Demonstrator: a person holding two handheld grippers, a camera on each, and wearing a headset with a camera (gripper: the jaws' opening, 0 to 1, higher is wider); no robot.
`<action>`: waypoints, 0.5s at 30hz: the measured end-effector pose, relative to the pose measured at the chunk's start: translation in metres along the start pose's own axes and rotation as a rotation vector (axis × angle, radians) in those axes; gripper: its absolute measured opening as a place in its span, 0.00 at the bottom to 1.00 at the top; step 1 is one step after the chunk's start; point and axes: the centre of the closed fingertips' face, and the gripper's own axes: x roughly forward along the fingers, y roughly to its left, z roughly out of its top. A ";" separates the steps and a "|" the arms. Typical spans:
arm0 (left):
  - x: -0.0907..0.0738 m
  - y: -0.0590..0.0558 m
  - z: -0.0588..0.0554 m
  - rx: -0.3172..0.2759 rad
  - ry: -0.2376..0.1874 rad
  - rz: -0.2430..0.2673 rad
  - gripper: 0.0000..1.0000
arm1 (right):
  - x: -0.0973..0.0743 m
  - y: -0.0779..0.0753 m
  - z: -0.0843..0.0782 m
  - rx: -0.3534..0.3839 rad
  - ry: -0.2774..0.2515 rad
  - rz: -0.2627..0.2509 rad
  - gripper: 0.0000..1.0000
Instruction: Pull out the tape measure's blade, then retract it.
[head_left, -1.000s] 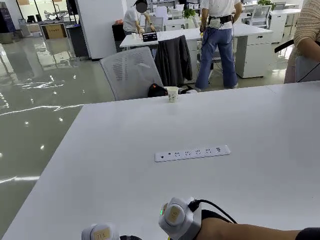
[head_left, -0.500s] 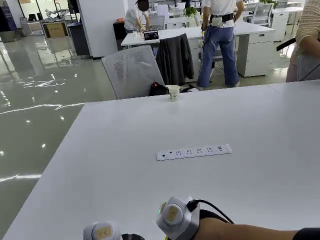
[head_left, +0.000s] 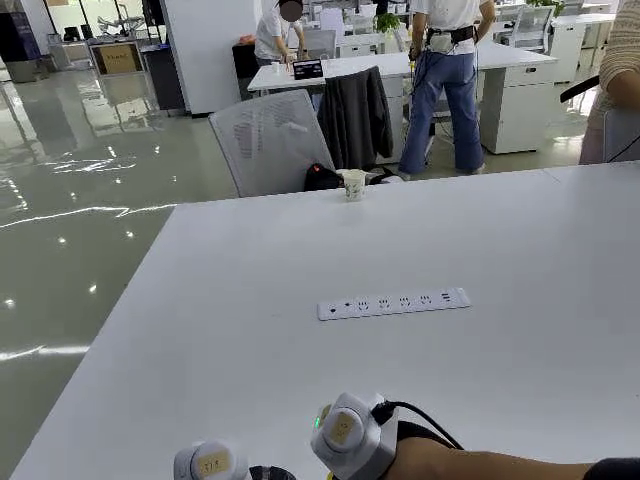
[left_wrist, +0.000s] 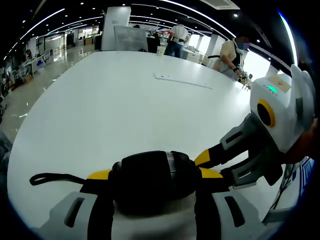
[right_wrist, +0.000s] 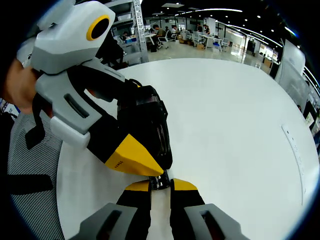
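Note:
In the left gripper view my left gripper (left_wrist: 155, 175) is shut on the black tape measure (left_wrist: 150, 182), with its yellow-tipped jaws on the case's two sides. A black wrist strap (left_wrist: 50, 177) trails off to the left on the white table (left_wrist: 115, 100). In the right gripper view my right gripper (right_wrist: 161, 186) is shut on the small metal blade tip (right_wrist: 160, 180) at the bottom of the tape measure (right_wrist: 147, 125). The case sits right against the jaws, so almost no blade shows. Both grippers' tops, left (head_left: 210, 463) and right (head_left: 345, 435), poke in at the bottom of the head view.
A white power strip (head_left: 393, 303) lies mid-table. A paper cup (head_left: 353, 184) stands at the table's far edge. Behind it are a mesh chair (head_left: 270, 140) and people at desks. The table's left edge (head_left: 110, 330) drops to a glossy floor.

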 end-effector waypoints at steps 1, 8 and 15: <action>0.000 0.000 0.000 0.001 -0.001 0.000 0.60 | 0.000 0.000 0.000 0.003 -0.001 0.000 0.11; 0.001 0.001 0.000 0.000 -0.002 0.002 0.61 | 0.001 0.000 0.002 -0.005 -0.003 -0.001 0.11; 0.000 0.000 0.000 0.002 -0.005 0.002 0.61 | 0.002 0.001 0.004 -0.008 -0.007 -0.005 0.11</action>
